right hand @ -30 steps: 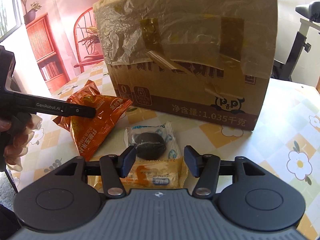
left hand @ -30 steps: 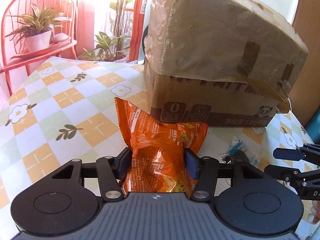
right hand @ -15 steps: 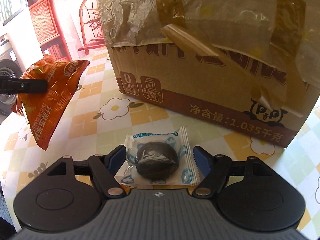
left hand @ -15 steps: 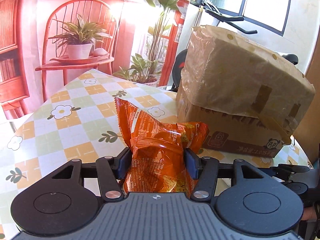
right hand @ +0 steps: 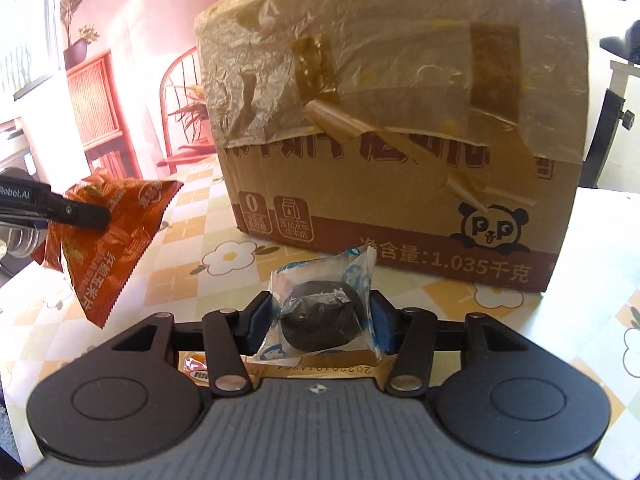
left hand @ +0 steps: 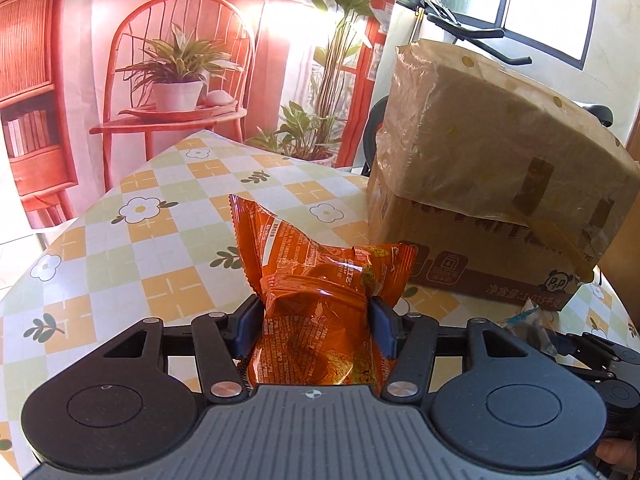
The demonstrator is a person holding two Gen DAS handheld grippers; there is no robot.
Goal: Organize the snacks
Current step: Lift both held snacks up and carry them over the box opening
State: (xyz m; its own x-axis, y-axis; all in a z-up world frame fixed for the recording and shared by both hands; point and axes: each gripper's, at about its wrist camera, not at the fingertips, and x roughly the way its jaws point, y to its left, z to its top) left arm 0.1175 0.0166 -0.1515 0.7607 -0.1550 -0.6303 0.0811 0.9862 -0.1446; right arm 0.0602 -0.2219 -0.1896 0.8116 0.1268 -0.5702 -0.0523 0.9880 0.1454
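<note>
two snacks in play: left gripper (left hand: 316, 330) fingers clamp the crinkly orange chip bag (left hand: 320, 300) mid-body, off the bench. right gripper (right hand: 318, 328) fingers closing on the light, slippery wrapped dark cake (right hand: 320, 316) between them; grab its firm middle.

Bright daylight in both views, strongest from the window (left hand: 548, 4) above the box (left hand: 500, 184). Blown-out white there and around the lamp (left hand: 276, 4) left of the box. Glare on the plastic film over the box (right hand: 400, 60) and on the orange packet (left hand: 320, 292). Short dark shadow under the box front. Heavy fisheye bending, black corners at frame edges. Sharp near centre, soft toward the rims.
</note>
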